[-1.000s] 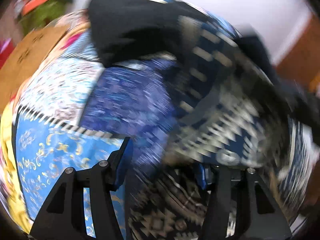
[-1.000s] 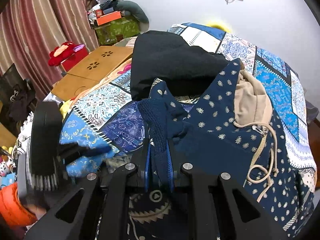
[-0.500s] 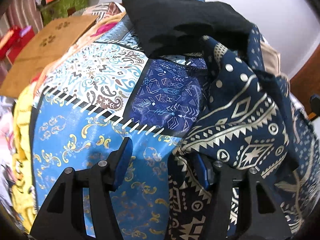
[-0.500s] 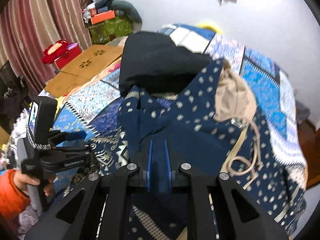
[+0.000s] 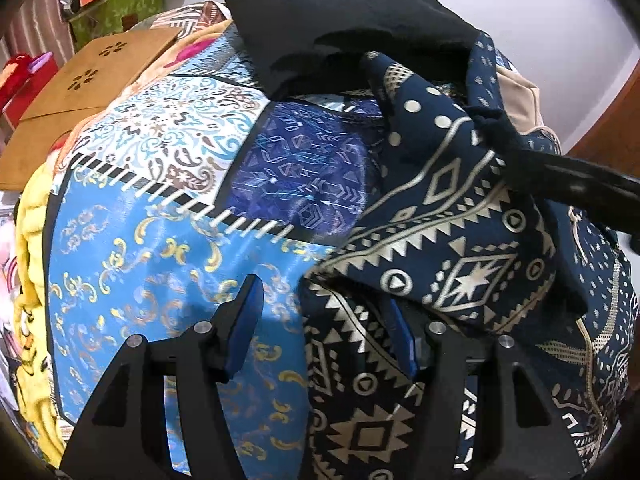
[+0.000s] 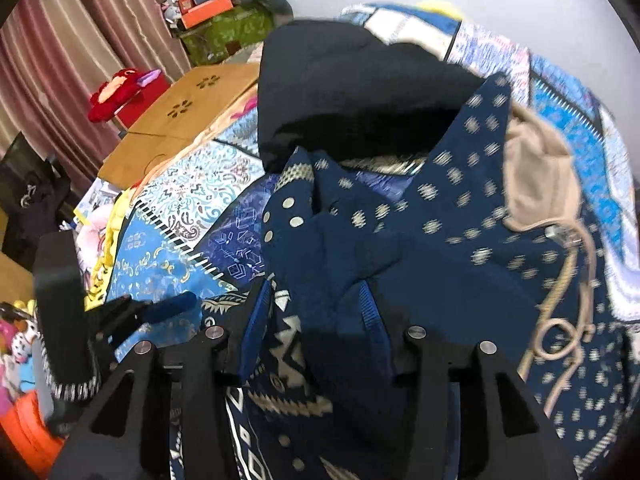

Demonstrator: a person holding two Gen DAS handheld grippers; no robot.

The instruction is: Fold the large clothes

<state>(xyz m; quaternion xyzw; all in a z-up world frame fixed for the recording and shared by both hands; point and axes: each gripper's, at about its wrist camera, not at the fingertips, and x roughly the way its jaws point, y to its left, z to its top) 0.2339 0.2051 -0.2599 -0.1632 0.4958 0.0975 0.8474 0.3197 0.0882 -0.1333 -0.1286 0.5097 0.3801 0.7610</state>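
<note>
**A lived-in bedroom**

This is a home bedroom. A bed carries a patchwork quilt [image 5: 168,240] in blues and yellows, with clothes [image 6: 460,248] heaped on it. Striped pink curtains [image 6: 80,40] hang at one side (floor to ceiling, it seems). Boxes [image 6: 224,20] are stacked in the corner, beside a red soft toy [image 6: 120,88] and brown boards [image 5: 92,76].
</note>
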